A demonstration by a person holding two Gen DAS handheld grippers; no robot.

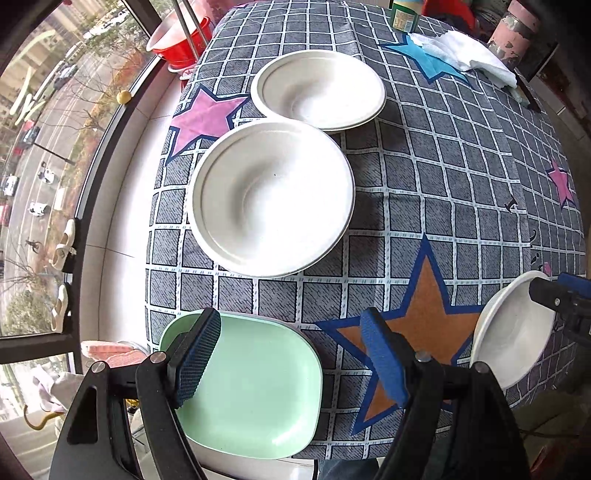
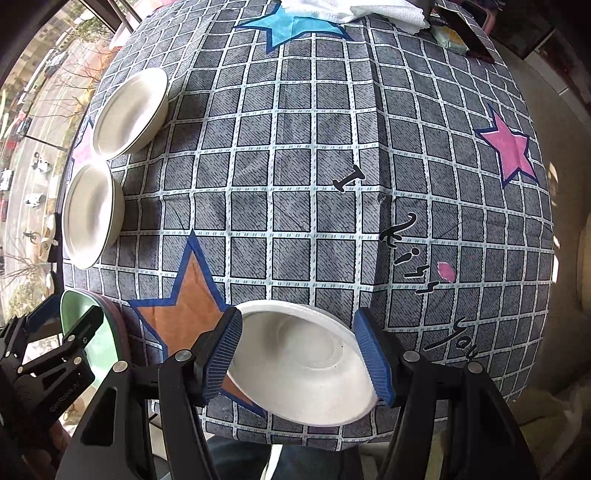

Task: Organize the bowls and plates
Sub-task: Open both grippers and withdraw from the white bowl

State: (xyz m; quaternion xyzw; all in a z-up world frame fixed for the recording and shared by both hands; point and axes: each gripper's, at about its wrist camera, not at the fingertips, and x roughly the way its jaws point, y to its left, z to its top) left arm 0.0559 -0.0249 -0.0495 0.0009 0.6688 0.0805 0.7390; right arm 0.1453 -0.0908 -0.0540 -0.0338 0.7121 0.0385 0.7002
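Note:
Two white bowls sit on the checked tablecloth: a near one (image 1: 271,197) and a far one (image 1: 319,88); both show at the left in the right wrist view (image 2: 90,214) (image 2: 131,110). A green rectangular plate (image 1: 255,384) lies at the table's near edge between my left gripper's (image 1: 291,363) open fingers; it also shows in the right wrist view (image 2: 96,332). A third white bowl (image 2: 303,362) lies tilted at the near edge between my right gripper's (image 2: 301,356) open fingers, also seen in the left wrist view (image 1: 513,328).
The tablecloth (image 1: 443,177) has coloured stars. A white cloth (image 1: 465,55), a green bottle (image 1: 404,14) and a pink cylinder (image 1: 513,33) stand at the far end. A red basin (image 1: 181,37) sits by the window at the left.

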